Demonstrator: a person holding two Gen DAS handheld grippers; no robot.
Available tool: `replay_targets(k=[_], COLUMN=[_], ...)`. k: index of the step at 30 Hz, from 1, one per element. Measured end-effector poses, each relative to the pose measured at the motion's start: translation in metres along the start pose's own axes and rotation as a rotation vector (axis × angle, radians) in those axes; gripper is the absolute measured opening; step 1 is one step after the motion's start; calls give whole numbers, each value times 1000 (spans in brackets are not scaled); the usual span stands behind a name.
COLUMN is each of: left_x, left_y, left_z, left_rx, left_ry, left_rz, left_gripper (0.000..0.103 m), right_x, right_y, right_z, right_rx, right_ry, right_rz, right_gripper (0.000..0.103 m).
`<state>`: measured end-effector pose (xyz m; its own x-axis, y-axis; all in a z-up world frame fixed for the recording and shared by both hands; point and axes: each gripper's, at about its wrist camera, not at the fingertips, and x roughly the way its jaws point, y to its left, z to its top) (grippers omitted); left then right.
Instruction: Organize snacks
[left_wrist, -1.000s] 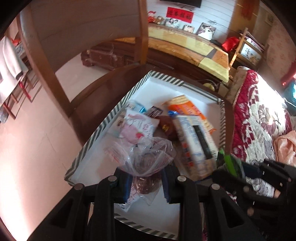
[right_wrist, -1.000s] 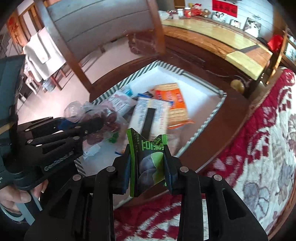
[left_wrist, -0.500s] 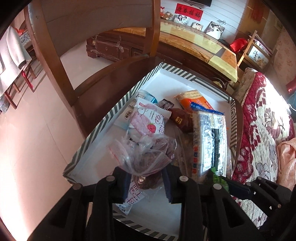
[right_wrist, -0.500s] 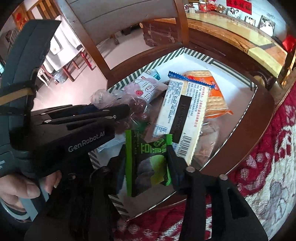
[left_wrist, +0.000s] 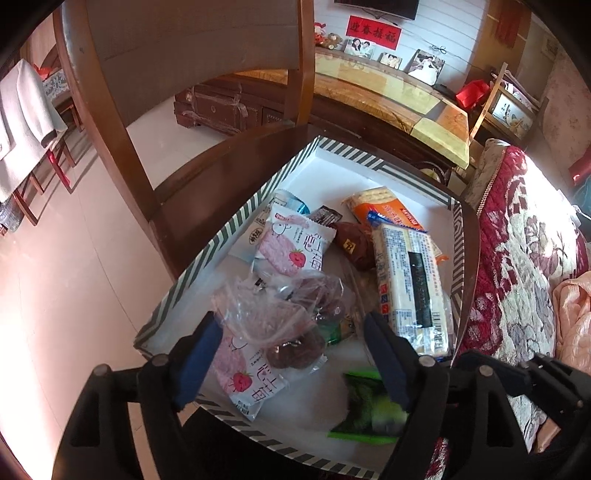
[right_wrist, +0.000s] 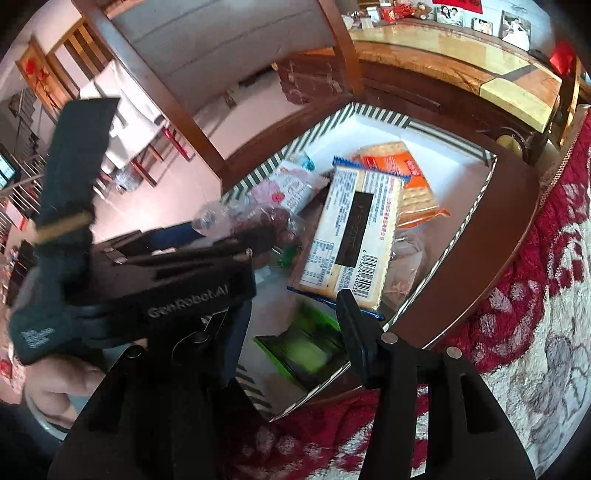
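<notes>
A white tray with a striped rim (left_wrist: 236, 225) (right_wrist: 373, 112) sits on a wooden chair seat and holds several snacks. My left gripper (left_wrist: 291, 354) is open above a clear bag of brown snacks (left_wrist: 284, 317) that lies in the tray. My right gripper (right_wrist: 295, 332) is open above a green packet (right_wrist: 303, 350) (left_wrist: 369, 410) that lies blurred in the tray's near corner. A long cracker pack (left_wrist: 410, 284) (right_wrist: 351, 236), an orange cracker pack (left_wrist: 388, 210) and pink strawberry packets (left_wrist: 291, 243) also lie in the tray.
The wooden chair back (left_wrist: 192, 48) rises behind the tray. A red floral bedspread (left_wrist: 517, 258) (right_wrist: 535, 295) lies to the right. A long wooden cabinet (left_wrist: 388, 96) stands at the back. The left gripper's body (right_wrist: 147, 273) crosses the right wrist view.
Both grippers have opened. The clear bag has dropped from the left gripper into the tray, and the green packet has dropped from the right gripper into the tray's near corner.
</notes>
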<state>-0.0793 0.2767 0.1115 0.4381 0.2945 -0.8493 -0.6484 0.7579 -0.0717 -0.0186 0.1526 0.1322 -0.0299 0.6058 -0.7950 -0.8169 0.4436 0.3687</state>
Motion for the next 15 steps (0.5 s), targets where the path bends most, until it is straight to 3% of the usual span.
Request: replay_targets(k=[5,10,15], left_x=[-22,-46,-56], left_y=[-9,-27,-43], left_z=[-5,-11,-18], left_rx=[27,87,149], left_ry=[-94,-194,-203], left_rz=[11,13,12], left_gripper=[89,101,103], right_x=[-21,-38,-44], right_y=[-2,-12,-22], right_z=[-8,-19,-30], right_rx=[-14,14,36], right_ry=[-61,-121,-141], right_rz=[-64,-142,-195], right_gripper=[48,48,48])
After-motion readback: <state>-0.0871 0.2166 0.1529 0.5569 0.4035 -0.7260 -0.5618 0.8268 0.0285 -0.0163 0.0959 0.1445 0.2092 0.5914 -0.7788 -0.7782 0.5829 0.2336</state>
